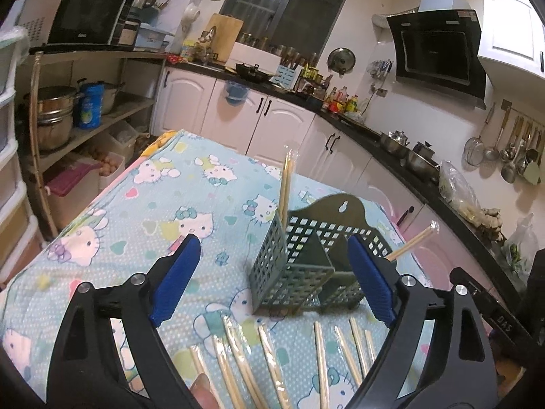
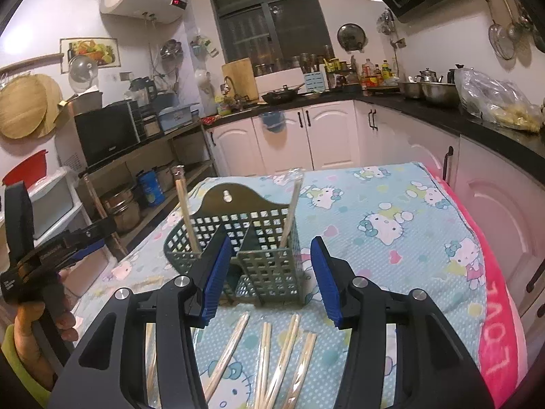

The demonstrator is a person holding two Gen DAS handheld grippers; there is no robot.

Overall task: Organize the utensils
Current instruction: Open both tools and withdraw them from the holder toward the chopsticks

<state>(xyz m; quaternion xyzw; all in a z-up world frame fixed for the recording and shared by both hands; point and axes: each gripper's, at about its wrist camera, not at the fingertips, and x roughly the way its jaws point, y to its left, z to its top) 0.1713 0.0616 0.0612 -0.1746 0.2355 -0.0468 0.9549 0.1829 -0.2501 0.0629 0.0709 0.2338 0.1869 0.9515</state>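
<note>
Left tongs (image 1: pixel 274 279) spread wide, blue pads clear of everything, nothing between them but the green utensil basket (image 1: pixel 293 272) standing just ahead on the cartoon-print cloth (image 1: pixel 143 204) over the counter. Right tongs (image 2: pixel 269 279) open too, narrower, empty, aimed at the same basket (image 2: pixel 259 266) from its other side. Two wrapped chopstick pairs in the basket: one upright (image 1: pixel 285 184) in the compartment ahead of the left tongs, one (image 1: pixel 414 240) leaning outward past the left tongs' right pad. More wrapped chopsticks (image 1: pixel 272 358) loose on the cloth, just below and between the left pads, again (image 2: pixel 272 358) under the right tongs. Hand (image 2: pixel 37 334) gripping the left tongs' handle at the far left of the right wrist view.
</note>
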